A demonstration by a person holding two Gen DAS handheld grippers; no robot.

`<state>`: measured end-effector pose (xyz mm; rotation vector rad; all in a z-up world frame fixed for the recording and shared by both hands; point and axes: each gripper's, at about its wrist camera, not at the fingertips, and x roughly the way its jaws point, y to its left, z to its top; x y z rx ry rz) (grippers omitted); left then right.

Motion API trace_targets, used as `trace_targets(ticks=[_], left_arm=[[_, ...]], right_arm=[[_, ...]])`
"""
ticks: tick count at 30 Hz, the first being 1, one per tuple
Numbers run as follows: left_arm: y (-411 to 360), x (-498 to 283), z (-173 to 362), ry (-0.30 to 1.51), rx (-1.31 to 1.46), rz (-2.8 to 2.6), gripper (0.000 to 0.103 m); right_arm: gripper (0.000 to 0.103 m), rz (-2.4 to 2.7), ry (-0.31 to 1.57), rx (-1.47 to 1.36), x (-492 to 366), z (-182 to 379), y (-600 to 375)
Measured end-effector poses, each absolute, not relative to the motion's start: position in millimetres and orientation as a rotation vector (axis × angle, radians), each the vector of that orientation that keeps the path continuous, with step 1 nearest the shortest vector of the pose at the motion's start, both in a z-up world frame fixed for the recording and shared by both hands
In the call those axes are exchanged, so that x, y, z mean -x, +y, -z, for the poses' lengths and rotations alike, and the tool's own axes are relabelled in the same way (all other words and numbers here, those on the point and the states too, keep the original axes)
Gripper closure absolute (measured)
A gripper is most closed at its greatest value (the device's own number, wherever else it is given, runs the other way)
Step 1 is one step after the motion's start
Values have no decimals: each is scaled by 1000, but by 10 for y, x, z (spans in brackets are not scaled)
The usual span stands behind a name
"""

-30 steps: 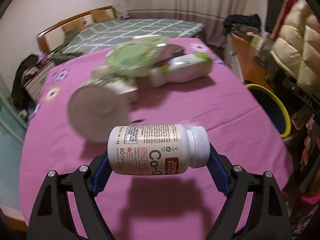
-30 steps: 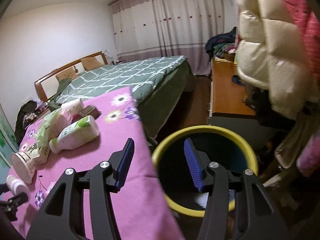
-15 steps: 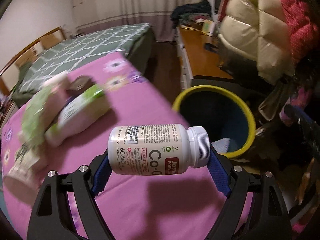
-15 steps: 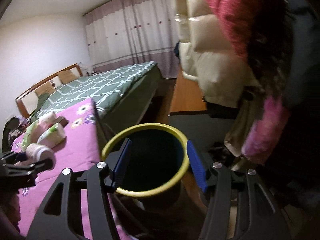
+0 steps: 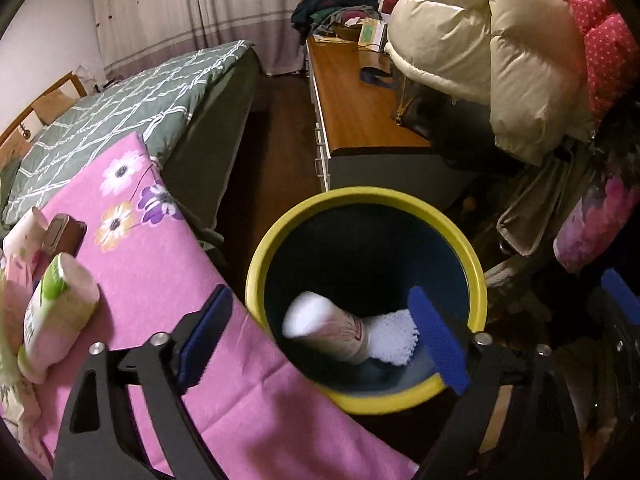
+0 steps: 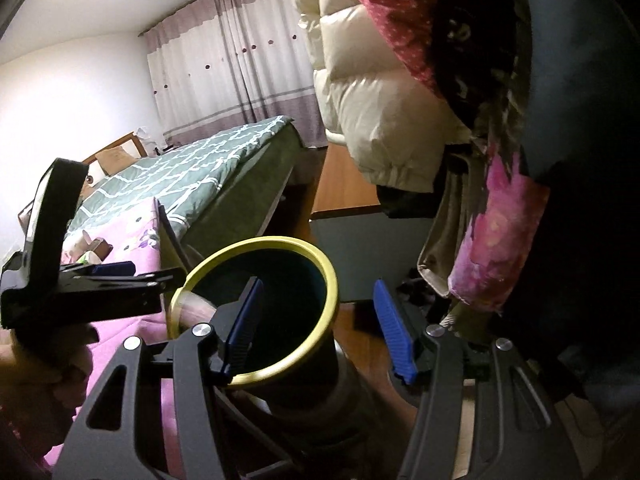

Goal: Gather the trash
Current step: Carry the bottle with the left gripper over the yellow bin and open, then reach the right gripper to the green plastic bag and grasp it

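Now the left tool (image 5: 320,344) is opening, nothing between its pads, and the bottle (image 5: 324,330) sits blurred inside the bin (image 5: 256,264) by the tabletop (image 5: 168,280). Right tool (image 6: 316,328) spread, empty. Bottle likely light, stiff, slick; grip mid-body; only left view shows bin contents.

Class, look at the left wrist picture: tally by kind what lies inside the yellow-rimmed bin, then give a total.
Supplement bottle: 1
White crumpled wad, possibly tissue: 1
Total: 2, both inside the bin; part of its floor is hidden by the near rim.
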<state>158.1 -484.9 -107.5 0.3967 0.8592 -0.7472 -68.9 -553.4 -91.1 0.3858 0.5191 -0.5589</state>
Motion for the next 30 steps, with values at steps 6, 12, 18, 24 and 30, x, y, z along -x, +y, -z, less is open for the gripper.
trace_targets(ticks=[6,12,18,24,30], left_arm=[[-4534,-1511,820,821,-327,763,11],[-3712,-1384,507,747,-249,679,7],[-2610,-1307,327,712,-163,502,6],[-1623,-1177,225,666,-108,297,5],[-863,-1089,262,666,-32,175,5]], right_arm=[[46,546,531,-404,671,948,-5514],[44,482,555,-380,483,963,-5318],[44,407,583,-343,246,949,-5026],[44,308,601,-293,-36,888,-4646],[44,140,618,-245,-409,793,-4062]])
